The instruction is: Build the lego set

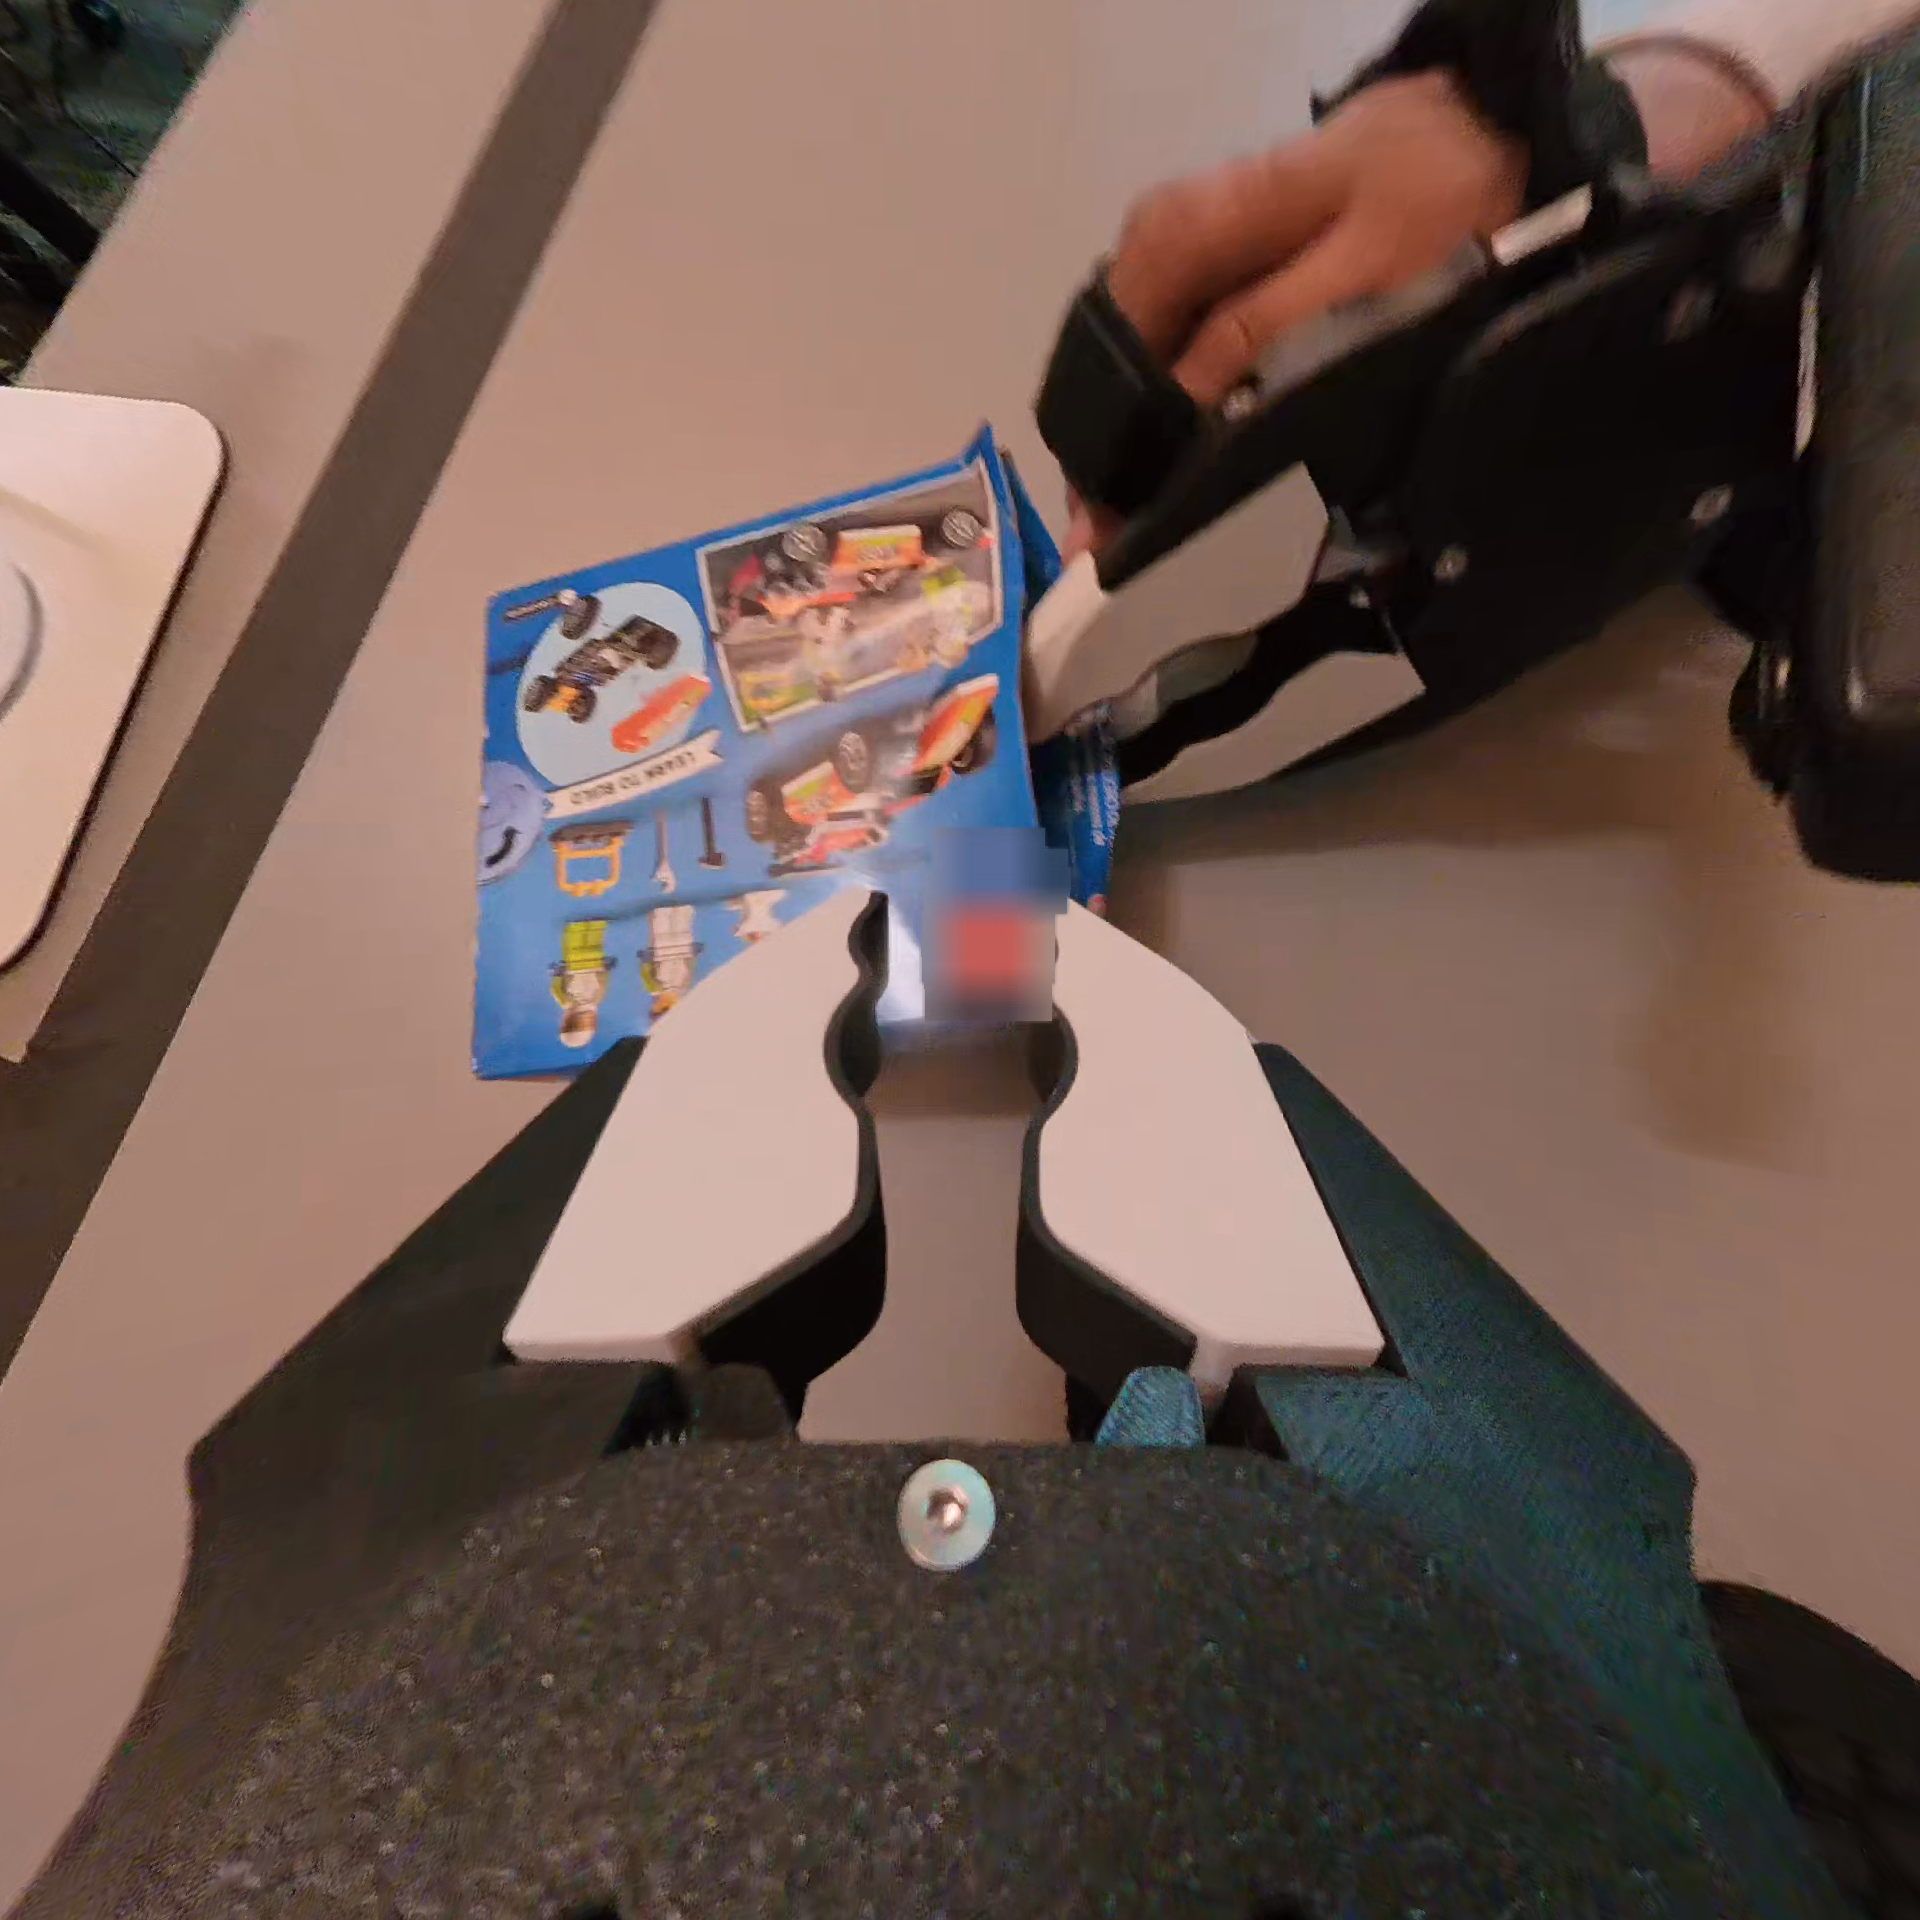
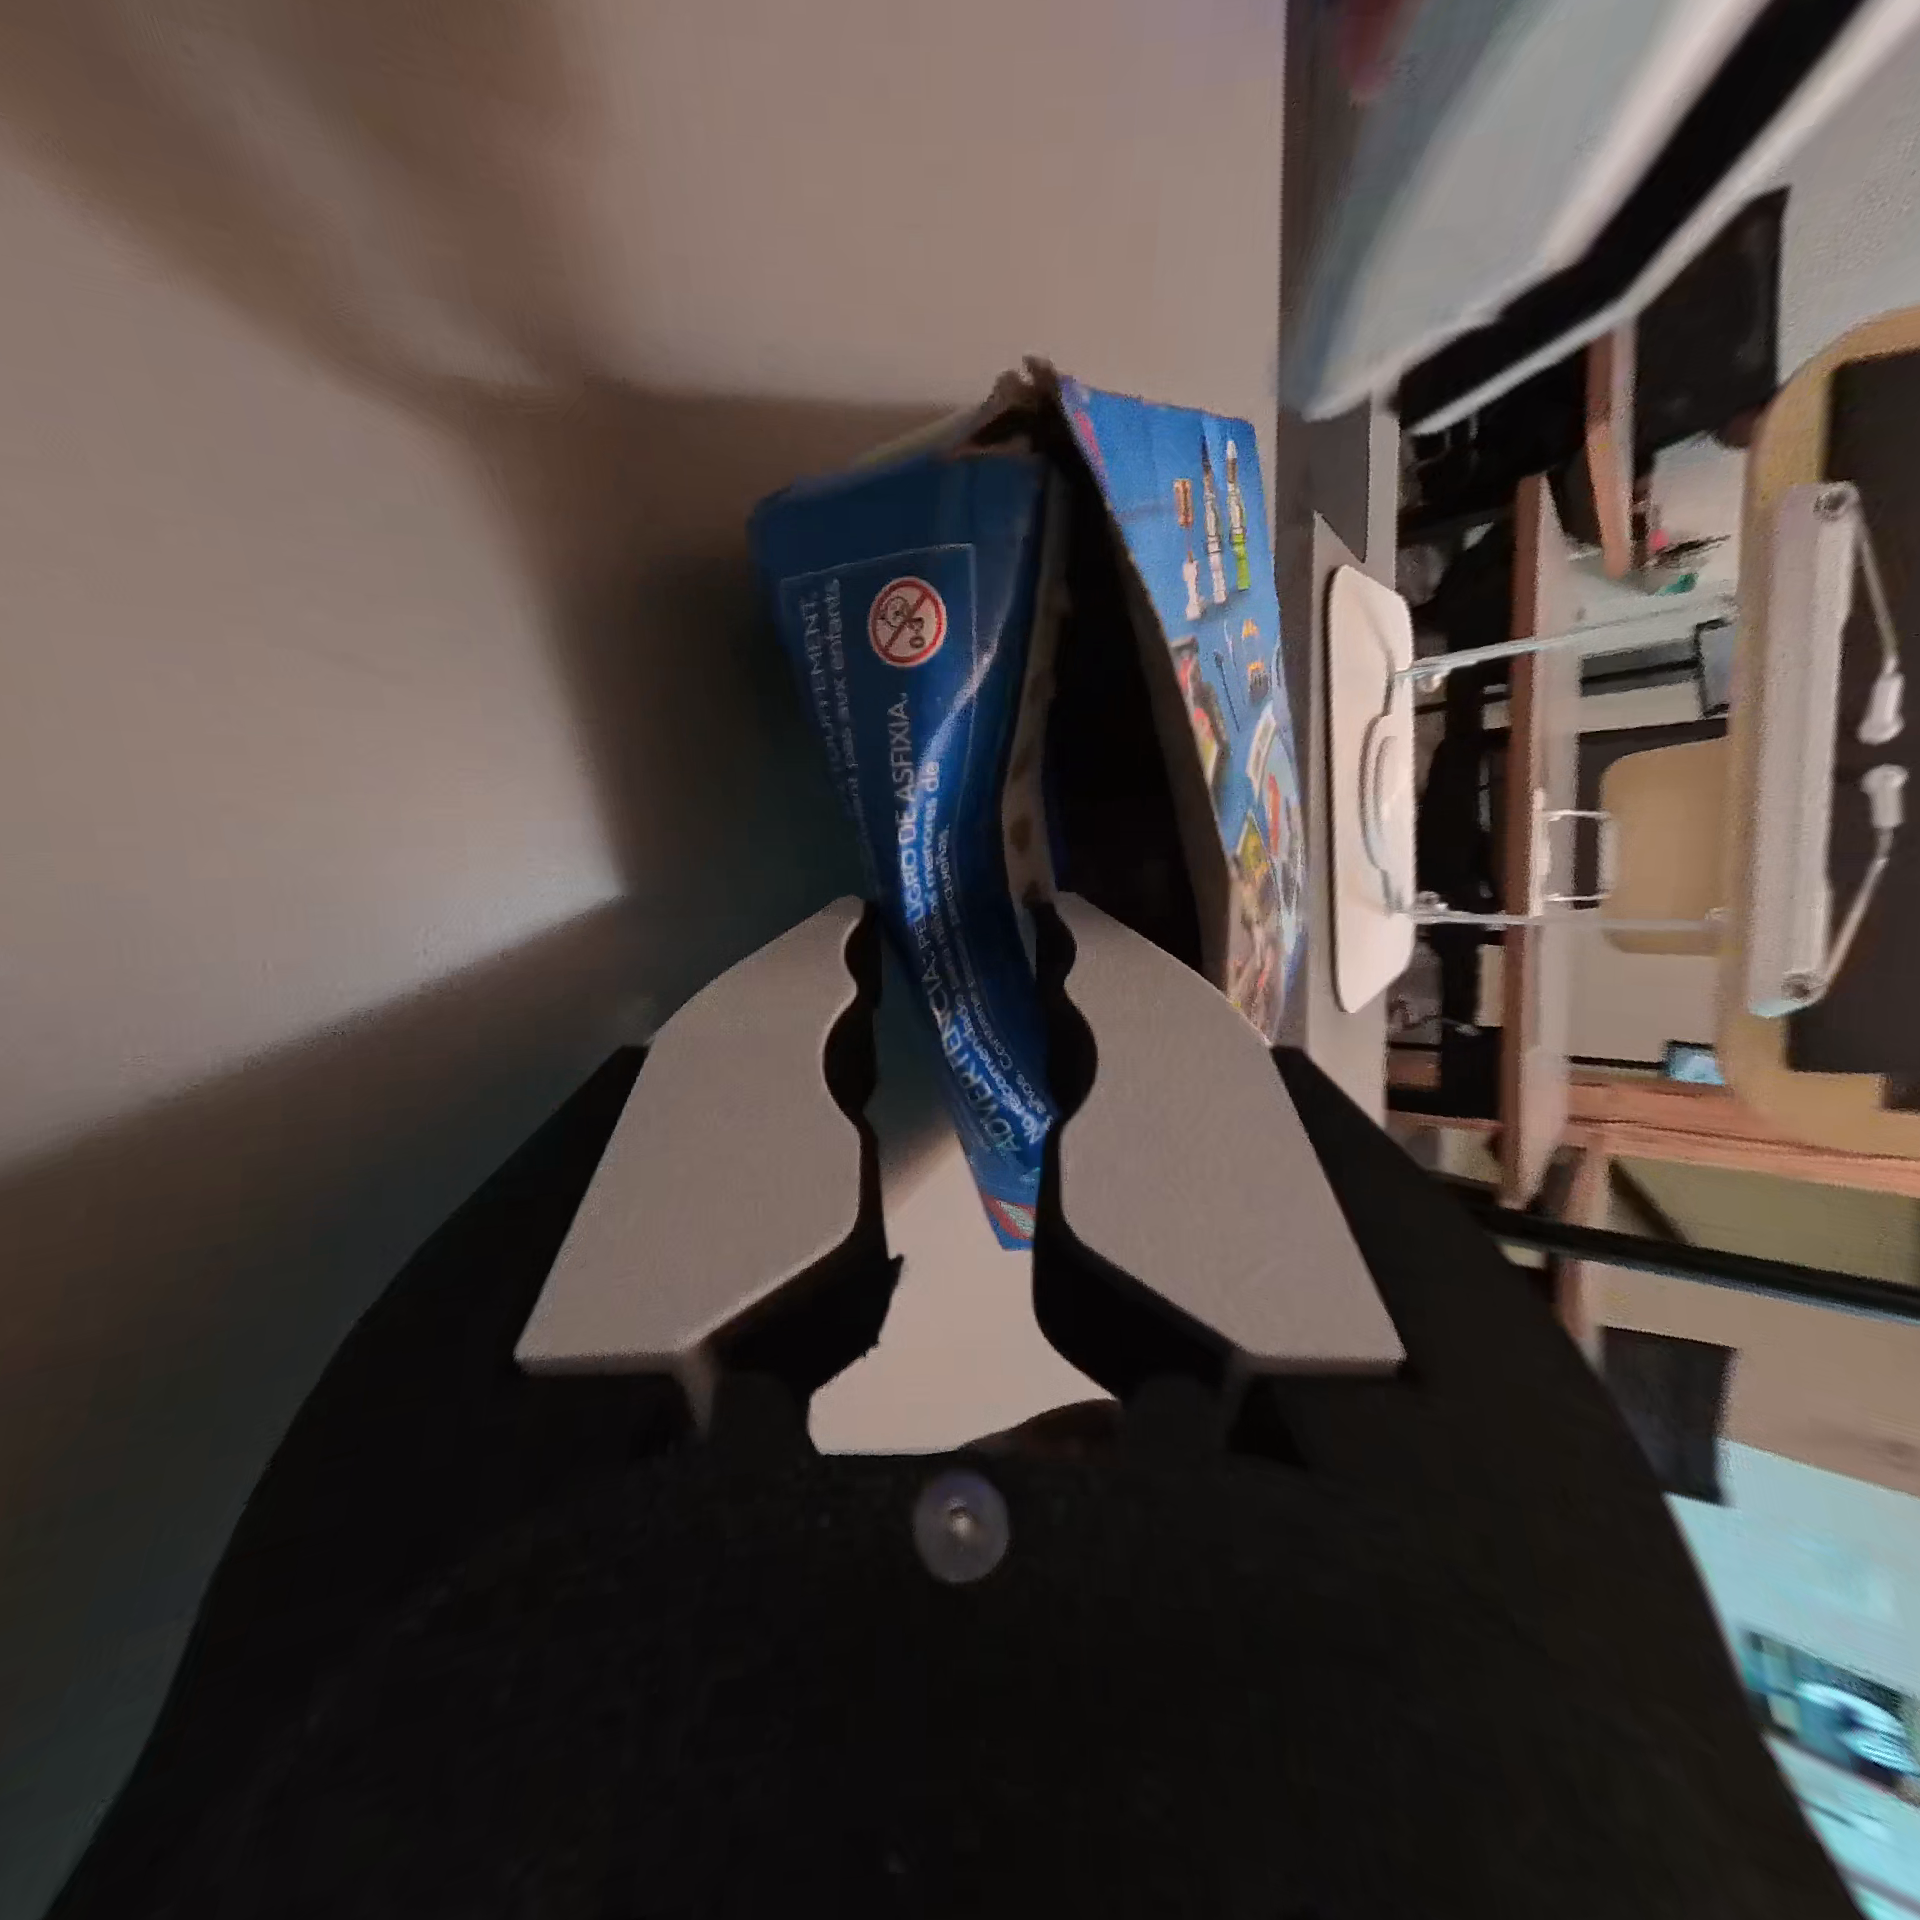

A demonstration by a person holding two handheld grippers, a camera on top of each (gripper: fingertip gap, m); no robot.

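Note:
A blue lego box (image 1: 748,748) with printed pictures lies on the beige table (image 1: 831,260). My left gripper (image 1: 971,920) hovers over the box's near edge with its jaws partly apart; the box face shows between the fingertips, and nothing is held. My right gripper (image 2: 956,935) is shut on the box's crumpled end flap (image 2: 935,831), which fills the gap between its fingers. That end of the box is torn open and dark inside. In the left wrist view the right gripper (image 1: 1091,675) reaches in from the right and pinches the box's right end.
A white square pad (image 1: 83,665) lies at the table's left side, beyond a dark strip (image 1: 343,520); it also shows in the right wrist view (image 2: 1371,779). A person's hand (image 1: 1299,239) holds the right gripper. Chairs and shelves (image 2: 1662,831) stand past the table edge. One gripper's finger ends stand about 9 cm off the other's.

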